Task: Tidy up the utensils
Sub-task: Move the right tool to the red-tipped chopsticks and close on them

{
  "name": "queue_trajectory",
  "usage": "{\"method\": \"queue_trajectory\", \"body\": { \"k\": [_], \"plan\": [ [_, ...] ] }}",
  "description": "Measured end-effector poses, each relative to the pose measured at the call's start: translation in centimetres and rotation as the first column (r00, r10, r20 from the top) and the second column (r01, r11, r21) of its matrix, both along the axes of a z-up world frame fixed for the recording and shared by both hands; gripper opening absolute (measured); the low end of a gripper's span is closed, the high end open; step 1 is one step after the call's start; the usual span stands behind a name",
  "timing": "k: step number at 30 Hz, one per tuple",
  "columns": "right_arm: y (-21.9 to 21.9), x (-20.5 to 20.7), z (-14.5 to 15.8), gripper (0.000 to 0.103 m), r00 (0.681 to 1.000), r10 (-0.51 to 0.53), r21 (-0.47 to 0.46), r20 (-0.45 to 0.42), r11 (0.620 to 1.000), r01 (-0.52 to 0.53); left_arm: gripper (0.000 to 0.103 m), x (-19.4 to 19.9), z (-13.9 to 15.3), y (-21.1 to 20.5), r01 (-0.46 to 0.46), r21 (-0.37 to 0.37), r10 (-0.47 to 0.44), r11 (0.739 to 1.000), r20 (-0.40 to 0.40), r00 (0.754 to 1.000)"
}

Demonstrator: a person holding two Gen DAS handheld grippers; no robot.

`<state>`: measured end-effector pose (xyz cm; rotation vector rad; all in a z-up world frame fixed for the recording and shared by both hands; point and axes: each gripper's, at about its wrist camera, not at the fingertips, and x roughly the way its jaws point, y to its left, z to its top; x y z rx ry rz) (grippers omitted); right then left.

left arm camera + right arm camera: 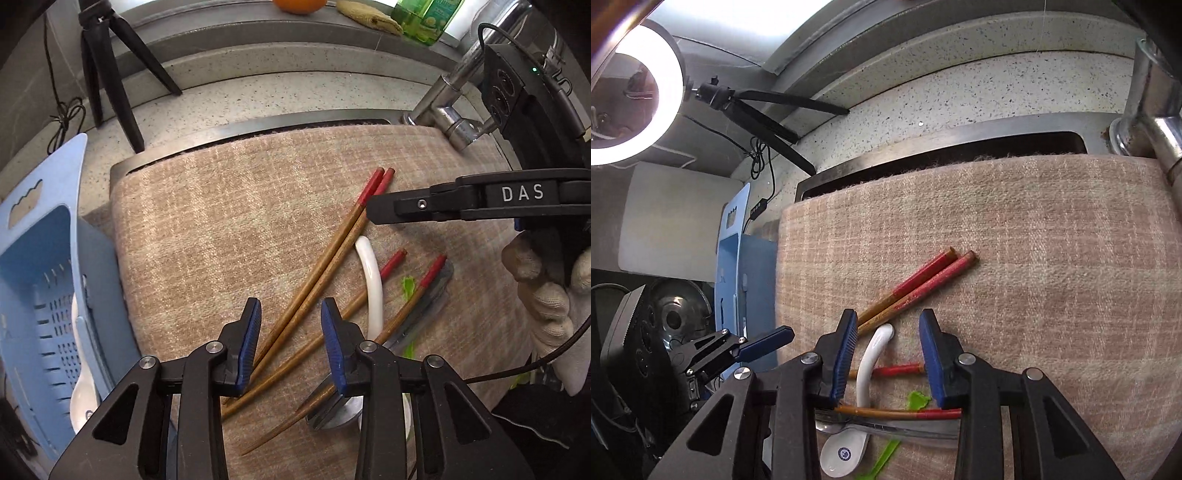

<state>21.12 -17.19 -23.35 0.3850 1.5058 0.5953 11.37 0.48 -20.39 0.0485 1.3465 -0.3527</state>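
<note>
Hovering over a beige woven cloth (207,229) that covers the sink, both grippers point down at a scatter of utensils. The left gripper (291,345) has its jaws partly spread with nothing pinched; a pair of red-tipped chopsticks (325,254) runs up and away through the gap between them, lying side by side, and a third chopstick (317,341) crosses just under the right-hand jaw. Beyond that jaw lie a white ceramic spoon (373,291), a fourth chopstick (406,308) and a metal spoon (340,408), all overlapping on the cloth. The right gripper (888,356) likewise stands with jaws partly apart, gripping nothing; the white spoon's handle (873,354) rises between them, its bowl nearer the camera, with a chopstick (899,370) crossing behind it from jaw to jaw and another chopstick (897,412) lying across over the metal spoon (886,430) closer in. A green plastic utensil (918,400) pokes out beside the right-hand jaw. Ahead of these jaws the paired chopsticks (923,284) angle away. Off to the far left of the left jaws stands a pale blue slotted drainer basket (40,280) on the speckled table (280,92); a white spoon (83,376) rests inside it. A gloved hand (546,291) holds the right gripper.
</note>
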Motion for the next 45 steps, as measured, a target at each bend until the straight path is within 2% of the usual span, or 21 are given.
{"method": "queue_trajectory", "body": {
  "k": [4,10,19,24,29,32,34,35,37,42,45],
  "plan": [
    [0.7,0.5,-0.6,0.031,1.000,0.023,-0.016,-0.004,1.000,-0.023,0.025,0.5,-0.7,-0.4,0.026,0.037,-0.025,0.999,-0.004,1.000],
    [2.5,1.2,-0.6,0.025,0.996,0.082,-0.051,0.023,0.995,-0.081,0.020,0.3,-1.9,-0.5,0.015,0.031,-0.014,0.999,-0.027,1.000],
    [5.3,1.9,-0.4,0.021,0.984,0.159,-0.080,0.077,0.985,-0.153,0.018,-0.9,-2.1,0.2,-0.031,-0.015,0.031,0.999,-0.046,0.998],
    [7.3,1.4,-0.3,0.020,0.963,0.239,-0.071,0.122,0.970,-0.232,0.018,-1.3,-2.2,0.7,-0.073,-0.059,0.069,0.996,-0.066,0.995],
    [6.8,0.4,0.3,0.021,0.972,0.202,-0.058,0.123,0.979,-0.196,0.018,-0.9,-1.5,2.4,-0.138,-0.081,0.136,0.987,-0.036,0.990],
    [6.5,-0.2,-0.3,0.021,0.981,0.172,-0.050,0.093,0.985,-0.168,0.018,-0.4,-1.2,2.5,-0.140,-0.077,0.139,0.987,-0.020,0.990],
    [6.7,-0.4,-0.6,0.021,0.984,0.153,-0.058,0.090,0.987,-0.148,0.018,-0.4,-0.9,2.6,-0.136,-0.119,0.134,0.983,-0.023,0.991],
    [6.6,-0.4,-0.7,0.021,0.988,0.134,-0.050,0.083,0.990,-0.130,0.018,-0.4,-0.7,2.4,-0.126,-0.115,0.126,0.985,-0.014,0.992],
    [6.5,-0.1,-1.0,0.021,0.993,0.097,-0.032,0.060,0.995,-0.095,0.018,-0.4,-0.6,1.9,-0.111,-0.059,0.112,0.992,0.005,0.994],
    [6.8,0.1,-1.2,0.021,0.997,0.064,-0.039,0.049,0.997,-0.062,0.018,0.4,-0.9,1.7,-0.129,-0.052,0.128,0.990,-0.008,0.992],
    [7.0,0.0,-1.2,0.015,0.994,0.088,-0.083,0.066,0.993,-0.083,0.018,0.9,-1.8,2.0,-0.129,-0.040,0.129,0.991,-0.009,0.992]
  ]
}}
